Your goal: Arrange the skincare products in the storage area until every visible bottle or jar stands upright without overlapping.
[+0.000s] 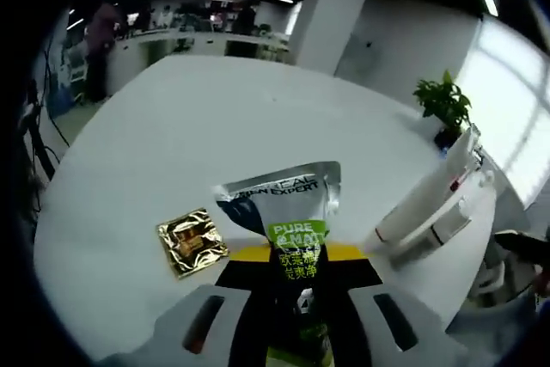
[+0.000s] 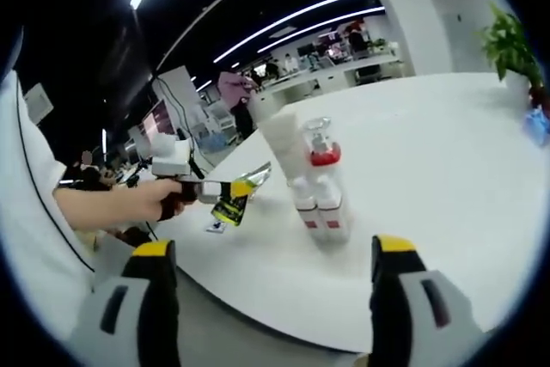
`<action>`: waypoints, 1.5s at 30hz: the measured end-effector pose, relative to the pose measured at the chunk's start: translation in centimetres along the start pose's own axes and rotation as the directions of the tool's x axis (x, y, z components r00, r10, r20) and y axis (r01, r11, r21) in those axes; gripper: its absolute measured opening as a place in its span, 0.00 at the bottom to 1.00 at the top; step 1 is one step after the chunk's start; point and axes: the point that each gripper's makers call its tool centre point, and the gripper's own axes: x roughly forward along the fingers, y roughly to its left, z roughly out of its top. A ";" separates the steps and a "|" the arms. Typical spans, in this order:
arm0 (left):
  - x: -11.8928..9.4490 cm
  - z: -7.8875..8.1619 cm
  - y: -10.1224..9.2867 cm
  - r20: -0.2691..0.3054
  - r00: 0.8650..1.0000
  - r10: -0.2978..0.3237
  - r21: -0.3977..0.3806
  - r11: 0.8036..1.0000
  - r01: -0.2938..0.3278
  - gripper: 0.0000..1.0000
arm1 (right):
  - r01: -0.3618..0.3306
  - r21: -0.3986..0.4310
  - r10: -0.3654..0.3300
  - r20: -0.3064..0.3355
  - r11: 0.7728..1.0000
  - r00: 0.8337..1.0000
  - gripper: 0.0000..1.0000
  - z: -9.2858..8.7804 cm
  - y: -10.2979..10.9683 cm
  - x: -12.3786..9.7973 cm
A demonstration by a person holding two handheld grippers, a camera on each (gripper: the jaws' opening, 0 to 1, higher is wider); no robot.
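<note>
Above the white table [image 1: 172, 126], the left gripper [image 1: 296, 320] pinches a light, floppy L'Oreal tube [image 1: 288, 212] mid-body; right gripper [image 2: 273, 290] jaws spread wide, holding nothing.

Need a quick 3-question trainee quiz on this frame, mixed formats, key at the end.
1. True or false: the left gripper is shut on the silver tube.
2. Multiple choice: in the left gripper view, the gold sachet is
A. lying flat on the white table
B. held in the jaws
C. propped against the potted plant
3. Fill in: in the right gripper view, the right gripper has its jaws ____, with nothing between them, short of the white bottles standing on the table.

Key
1. True: the tube's lower end sits between the jaws.
2. A
3. open
</note>
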 end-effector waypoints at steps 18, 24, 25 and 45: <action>-6.4 1.6 -6.2 0.079 0.983 -0.165 0.189 0.971 0.148 0.16 | -0.158 -0.031 0.158 0.008 0.987 0.987 0.85 1.4 4.5 2.4; -8.2 1.0 -9.1 0.069 0.966 -0.251 0.244 0.943 0.227 0.16 | -0.215 0.002 0.215 0.042 0.977 0.976 0.79 2.3 5.7 3.3; -8.5 0.8 -9.5 0.065 0.962 -0.264 0.248 0.938 0.240 0.16 | -0.231 0.029 0.229 0.060 0.973 0.972 0.76 2.7 6.0 3.5; -10.8 -1.2 -12.9 0.037 0.930 -0.365 0.270 0.900 0.342 0.16 | -0.278 0.281 0.219 0.224 0.919 0.950 0.38 5.2 6.0 4.9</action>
